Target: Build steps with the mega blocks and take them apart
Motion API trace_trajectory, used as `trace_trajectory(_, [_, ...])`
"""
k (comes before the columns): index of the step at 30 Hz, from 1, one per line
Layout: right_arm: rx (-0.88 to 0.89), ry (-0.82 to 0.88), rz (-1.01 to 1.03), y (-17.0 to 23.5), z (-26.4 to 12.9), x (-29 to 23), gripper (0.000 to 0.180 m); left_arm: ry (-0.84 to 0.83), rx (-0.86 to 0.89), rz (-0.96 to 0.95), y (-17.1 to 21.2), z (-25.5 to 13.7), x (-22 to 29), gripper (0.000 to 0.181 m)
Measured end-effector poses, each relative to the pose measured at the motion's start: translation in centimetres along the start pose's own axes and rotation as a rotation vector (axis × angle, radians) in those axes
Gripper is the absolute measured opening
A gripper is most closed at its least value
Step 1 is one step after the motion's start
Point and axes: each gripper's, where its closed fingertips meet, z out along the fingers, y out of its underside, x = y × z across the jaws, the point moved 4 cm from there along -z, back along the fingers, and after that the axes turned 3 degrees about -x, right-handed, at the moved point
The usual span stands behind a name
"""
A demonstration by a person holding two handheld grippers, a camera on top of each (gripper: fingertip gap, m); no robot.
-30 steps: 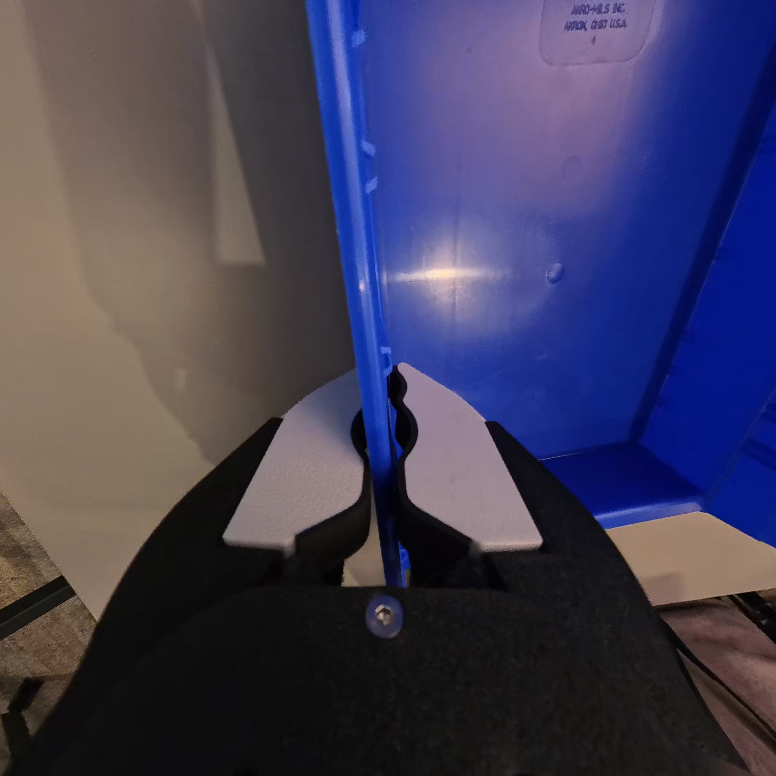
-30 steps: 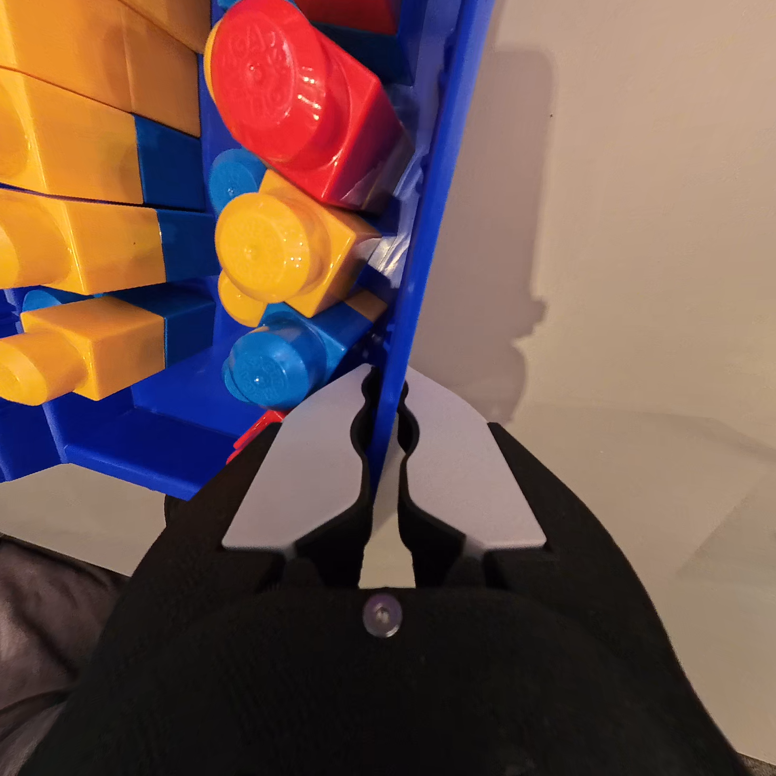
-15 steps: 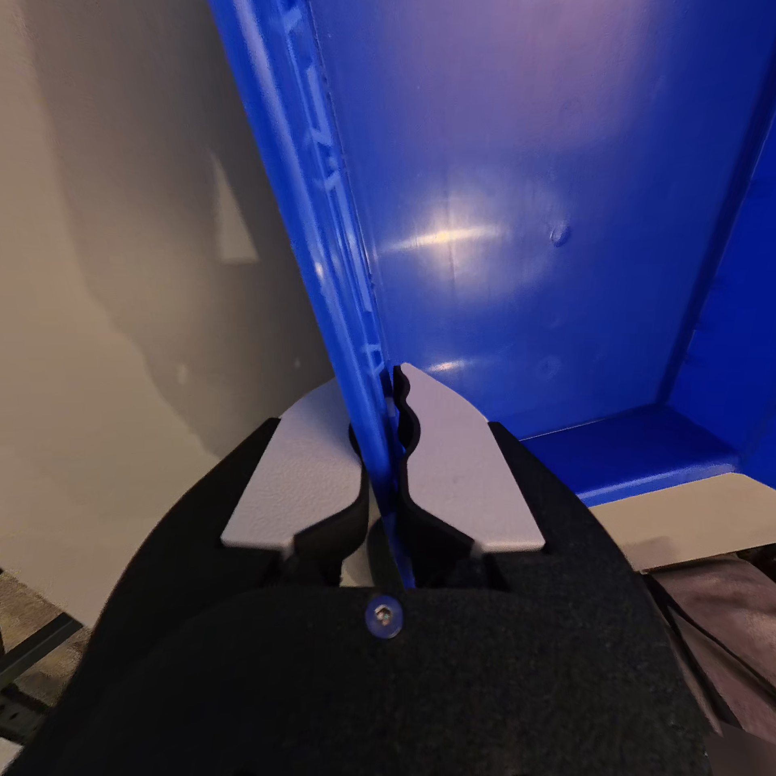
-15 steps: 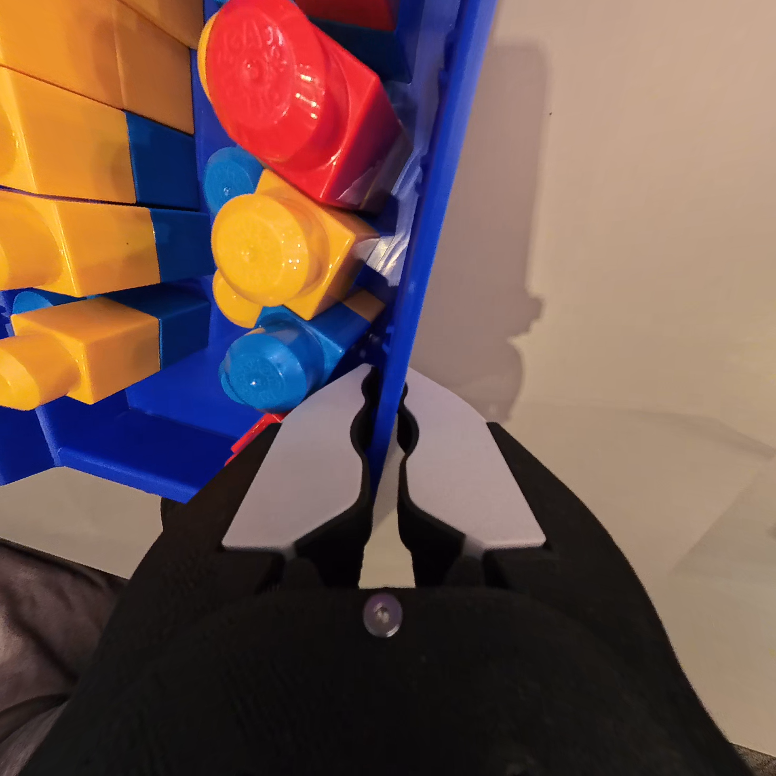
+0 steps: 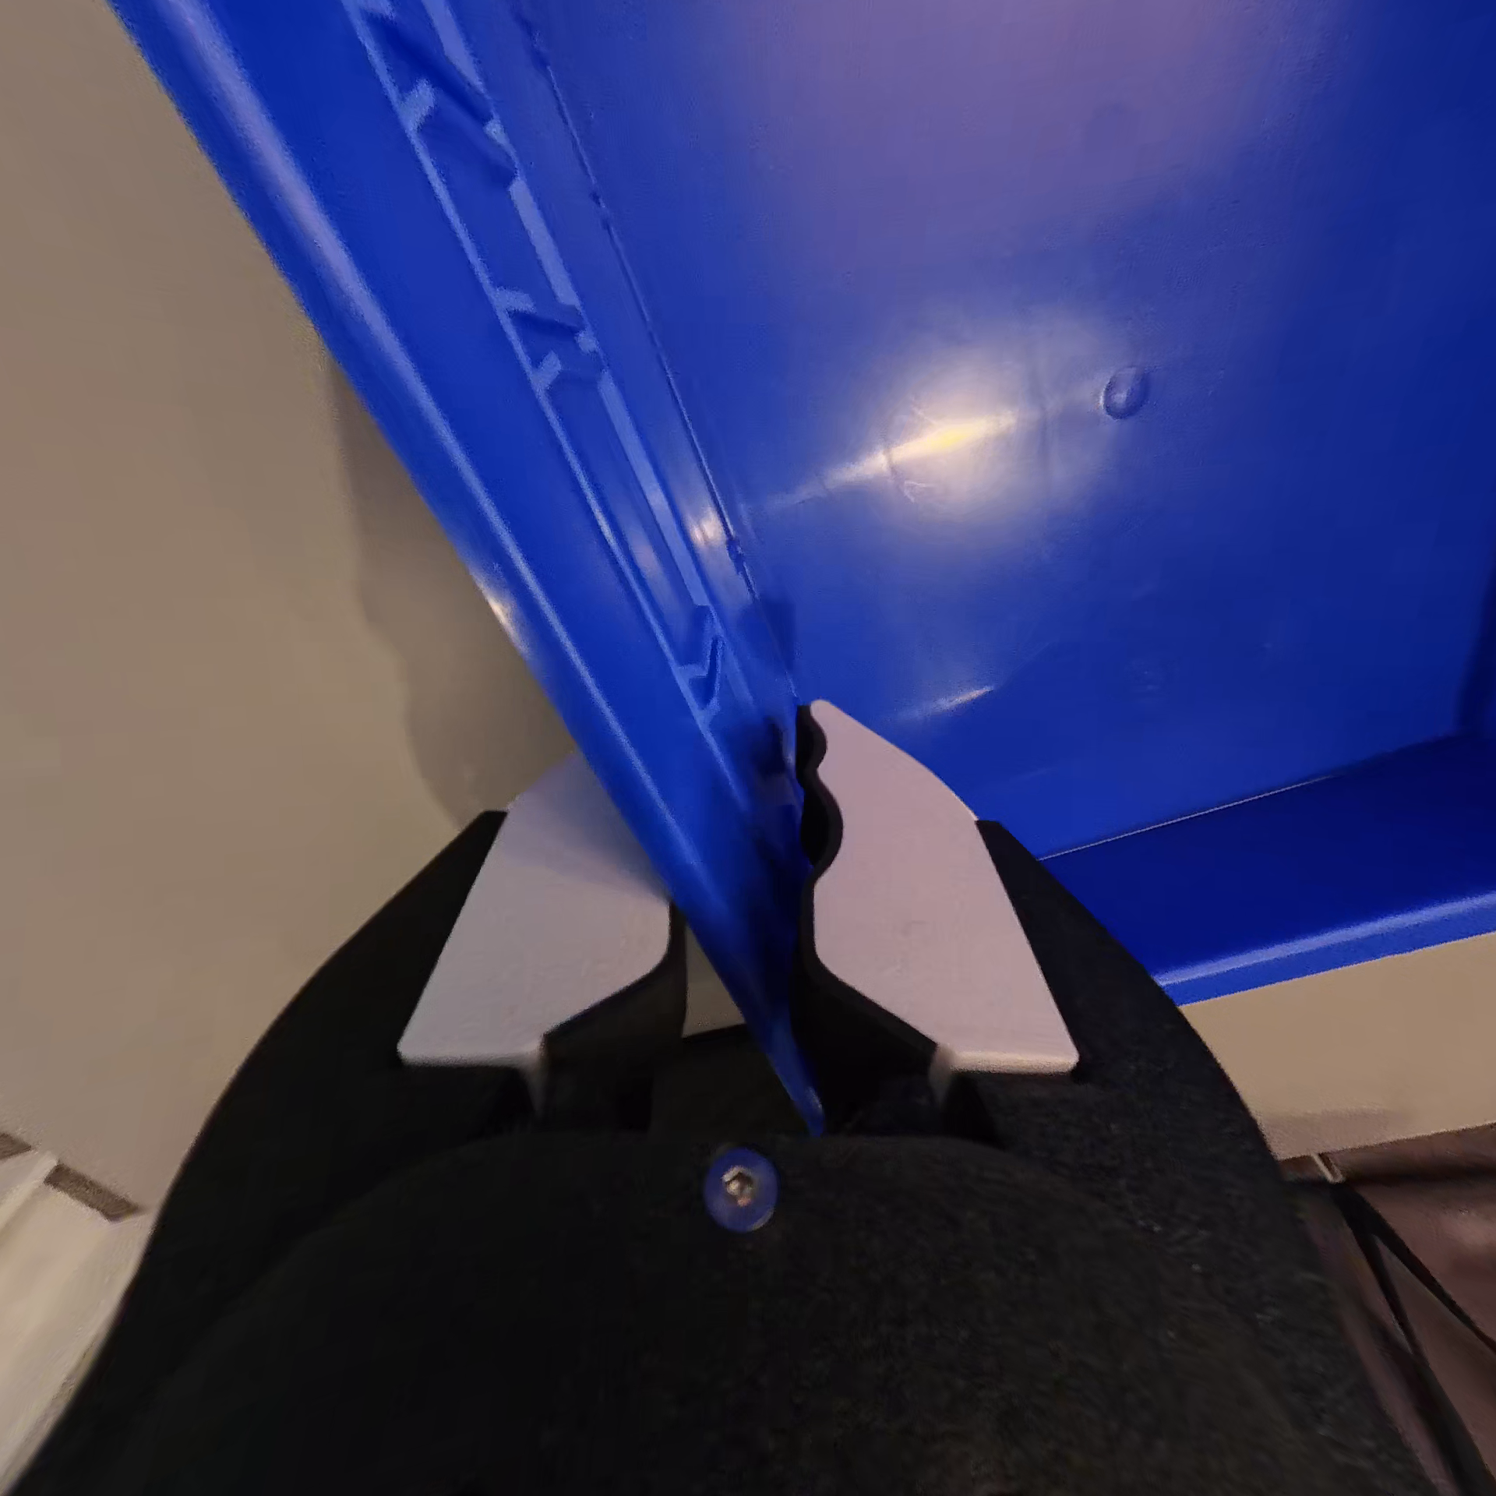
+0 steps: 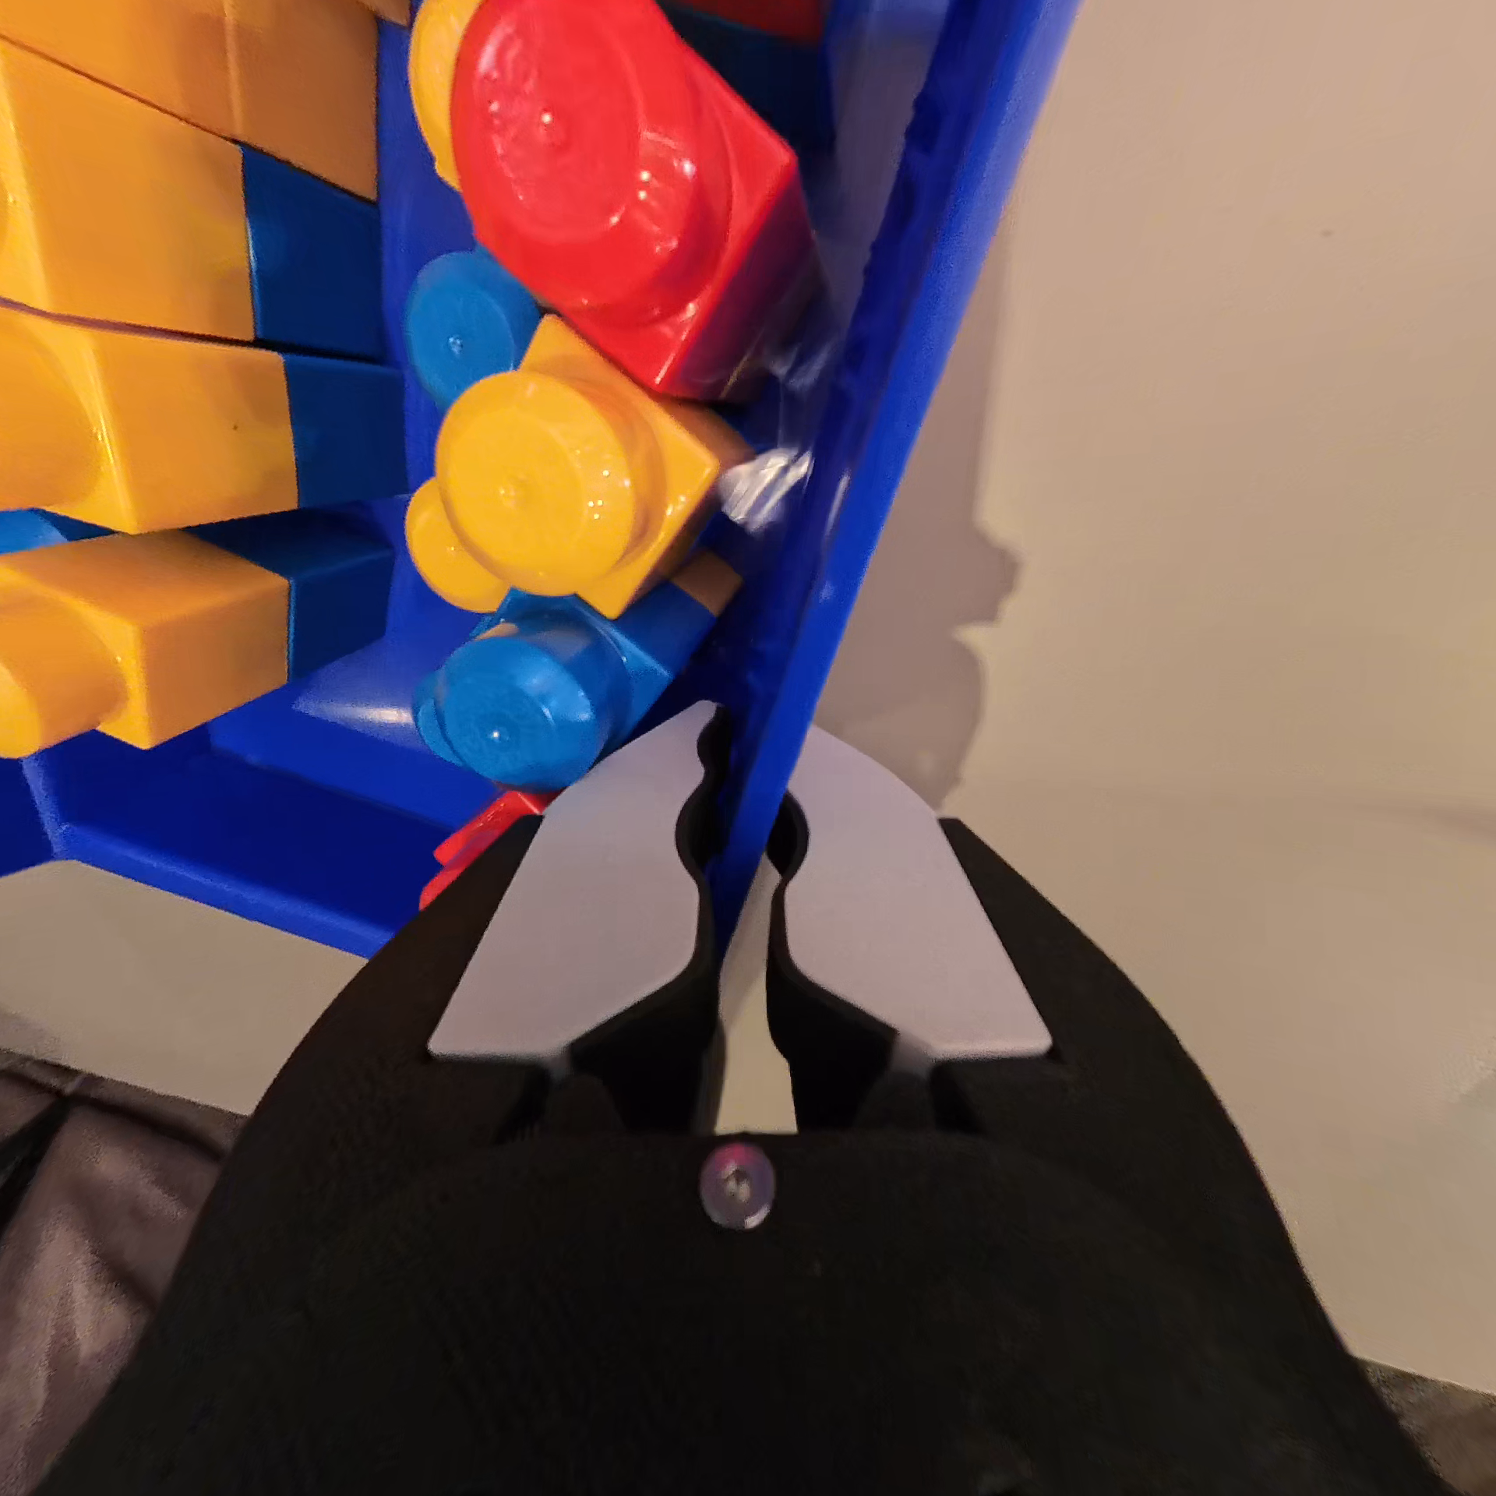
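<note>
1. Plainly, both grippers are closed on opposite walls of one blue bin (image 5: 1052, 324). The left gripper (image 5: 789, 777) has its jaws clamped on a rim wall that runs up and to the left from between them. The right gripper (image 6: 749, 777) pinches a rim wall that rises straight ahead of its jaws and leans slightly right.

2. My judgement is that the step in hand is tipping the bin to pour the blocks onto the pale tabletop (image 6: 1214, 567); no building has begun. The tilt in both views supports this.

3. Ahead and to the right of the left jaws the bin's interior is bare, glossy plastic with a light glare; no blocks show at that end.

4. Left of the right jaws, inside the bin, the mega blocks are heaped: a red block (image 6: 615, 186) highest, a yellow block (image 6: 558, 486) below it, a blue block (image 6: 526, 712) just beside the left fingertip, and larger orange-yellow blocks (image 6: 146, 405) farther left. A scrap of clear plastic lies by the wall.

5. Next, I think, the tilt must go further with both grips firm, since the load sits unevenly at the right gripper's end.
</note>
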Motion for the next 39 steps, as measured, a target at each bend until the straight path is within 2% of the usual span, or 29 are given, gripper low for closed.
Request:
trace_trajectory(4, [-0.016,0.019,-0.016,-0.9,0.7,-4.5,0.008,0.051,0.041,0.050,-1.0,0.2,2.6,0.025])
trace_trajectory(8, [-0.014,0.001,-0.055,-2.4,1.3,-7.3,0.008,0.068,-0.016,0.115,-0.8,1.3,4.9,0.030])
trace_trajectory(11, [-0.054,-0.005,-0.043,-3.5,2.4,-7.6,0.010,0.180,0.009,0.147,-1.3,1.4,7.2,0.029])
trace_trajectory(15, [-0.086,-0.010,-0.020,-4.2,3.1,-7.2,0.007,0.170,0.023,0.210,-1.5,1.3,7.9,0.033])
trace_trajectory(20, [-0.095,-0.022,-0.040,-4.7,3.0,-6.0,0.005,0.297,0.023,0.223,-1.0,0.0,8.0,0.040])
trace_trajectory(22, [-0.098,-0.023,-0.046,-4.6,2.8,-5.3,0.005,0.338,0.059,0.236,-0.8,-1.2,7.9,0.045])
trace_trajectory(25, [-0.098,-0.033,-0.055,-4.1,2.6,-4.2,0.005,0.362,0.159,0.253,-0.5,-4.0,6.9,0.036])
trace_trajectory(30, [-0.090,-0.007,-0.065,-2.7,1.1,-2.7,0.006,0.363,0.365,0.216,1.0,-9.6,3.7,0.035])
trace_trajectory(35, [-0.074,0.001,-0.050,-1.9,-2.3,-2.7,0.005,0.370,0.527,0.165,4.1,-14.0,0.3,0.035])
trace_trajectory(39, [-0.032,0.022,-0.052,-2.3,-6.9,-4.0,0.005,0.343,0.666,0.068,6.8,-16.8,-3.2,0.035])
